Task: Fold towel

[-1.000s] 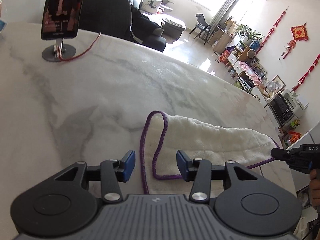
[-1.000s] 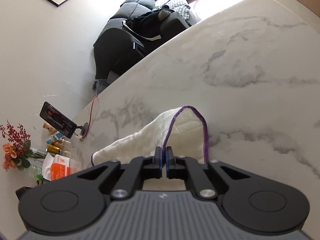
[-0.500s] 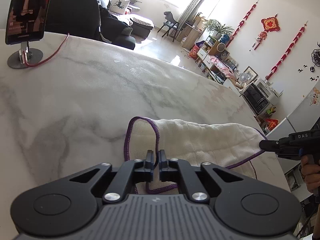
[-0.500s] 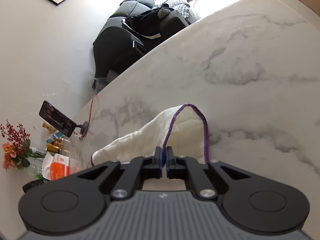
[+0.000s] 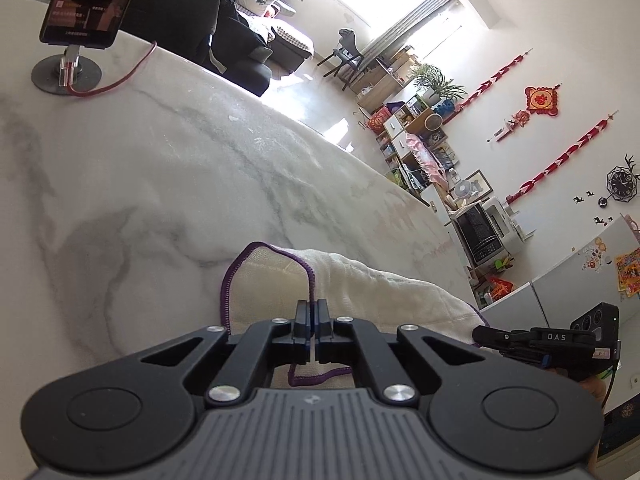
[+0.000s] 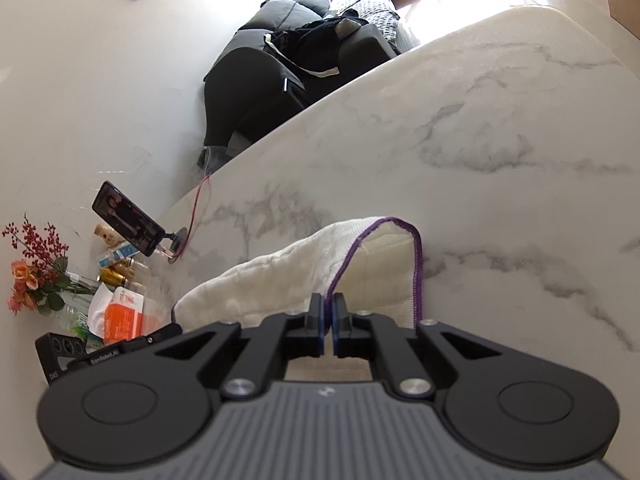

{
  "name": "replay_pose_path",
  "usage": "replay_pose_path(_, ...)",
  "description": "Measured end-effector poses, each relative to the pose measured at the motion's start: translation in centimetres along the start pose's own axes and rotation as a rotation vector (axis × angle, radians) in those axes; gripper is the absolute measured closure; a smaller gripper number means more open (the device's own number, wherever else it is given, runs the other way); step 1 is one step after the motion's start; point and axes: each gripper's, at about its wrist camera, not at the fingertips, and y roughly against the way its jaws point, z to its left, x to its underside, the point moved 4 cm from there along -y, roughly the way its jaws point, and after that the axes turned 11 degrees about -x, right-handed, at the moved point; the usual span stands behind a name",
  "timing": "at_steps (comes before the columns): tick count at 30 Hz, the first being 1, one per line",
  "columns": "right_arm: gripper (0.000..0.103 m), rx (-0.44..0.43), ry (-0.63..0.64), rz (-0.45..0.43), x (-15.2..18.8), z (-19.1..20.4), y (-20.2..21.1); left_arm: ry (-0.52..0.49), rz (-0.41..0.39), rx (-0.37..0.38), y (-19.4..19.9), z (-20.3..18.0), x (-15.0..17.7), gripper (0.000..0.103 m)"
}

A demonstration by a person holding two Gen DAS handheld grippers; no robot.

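A white towel (image 5: 384, 300) with a purple stitched hem lies on the marble table, and both near corners are lifted off it. My left gripper (image 5: 311, 312) is shut on the purple hem at the towel's left corner. In the right wrist view the same towel (image 6: 280, 276) stretches away to the left, and my right gripper (image 6: 328, 312) is shut on the hem at its right corner. The right gripper (image 5: 532, 340) also shows at the right edge of the left wrist view, and the left gripper (image 6: 120, 348) at the lower left of the right wrist view.
A phone on a stand (image 5: 84, 4) with a red cable sits at the table's far left corner. Bottles, flowers and an orange packet (image 6: 120, 312) crowd that end. Bare marble (image 6: 500, 152) spreads beyond the towel. A dark sofa (image 6: 304, 60) stands behind the table.
My left gripper went from open around the towel's hem to shut on it, and has since lifted that corner. The right gripper stayed shut on its corner and rose slightly.
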Motion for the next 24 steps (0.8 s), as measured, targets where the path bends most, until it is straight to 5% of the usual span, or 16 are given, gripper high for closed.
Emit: replay_pose_path(24,0.099,-0.112,-0.143,0.061,2.0,-2.2,1.7,0.062,0.06,-0.044,1.7,0.3,1.4,0.102)
